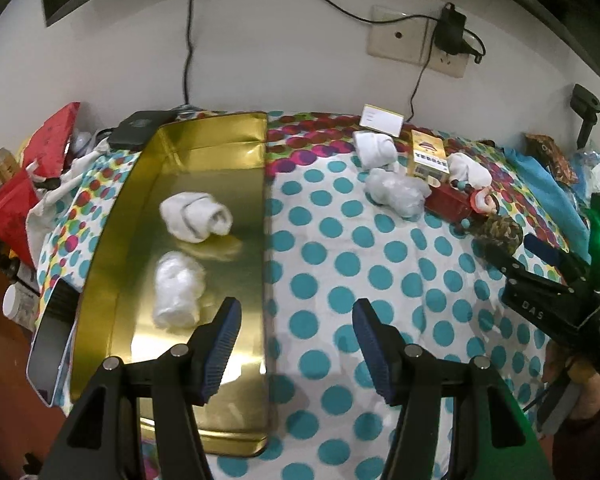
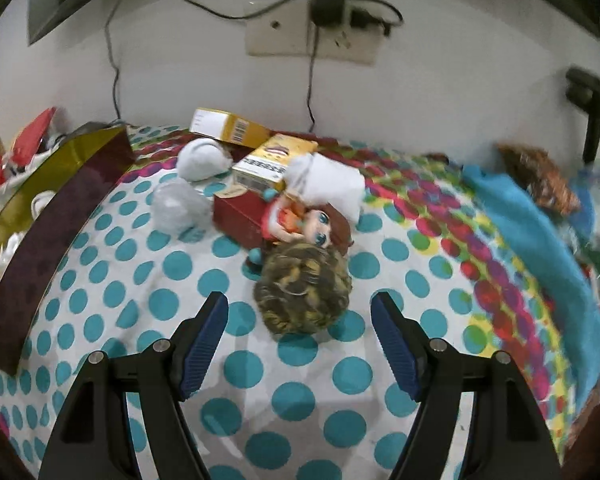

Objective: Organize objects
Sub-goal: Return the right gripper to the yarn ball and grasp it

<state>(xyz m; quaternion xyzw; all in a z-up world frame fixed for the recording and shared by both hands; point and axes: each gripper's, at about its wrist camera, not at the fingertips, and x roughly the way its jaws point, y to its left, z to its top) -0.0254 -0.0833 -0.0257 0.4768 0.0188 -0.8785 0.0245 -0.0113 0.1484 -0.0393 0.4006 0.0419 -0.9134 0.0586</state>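
Two-gripper sorting scene on a worktop point(image 1: 380, 248) covered with a polka-dot cloth. The left gripper point(image 1: 296, 344) hovers with its fingers spread apart and empty, straddling the right edge of the gold tray point(image 1: 204, 148). The tray already holds a rolled white sock bundle point(image 1: 196, 212) and a plastic-wrapped white bundle point(image 1: 178, 294), lying apart from each other. The right gripper point(image 2: 300, 344) also has its fingers spread and empty, with the camouflage sock ball point(image 2: 304, 286) lying just ahead of and between them, not yet touched.

The step in hand appears to be picking up the camouflage ball for the tray. To do it well, the fingers should advance level until the ball sits centred between the pads, then close across its widest part; the ball is soft, so a firm squeeze is likely needed. Just behind it lie a doll point(image 2: 304, 220) and a red box point(image 2: 240, 216), so a low approach from the near side avoids nudging them.

The left view alone shows the tray's interior and its two bundles, plus the right gripper reaching in from the side. The right view alone shows the doll's face, the white cloth point(image 2: 328, 184) lying over it and the yellow carton point(image 2: 272, 164) behind; there the tray appears only as a dark outer wall. A wrapped bundle point(image 2: 176, 208) and a white sock ball point(image 2: 202, 160) remain on the cloth near the red box
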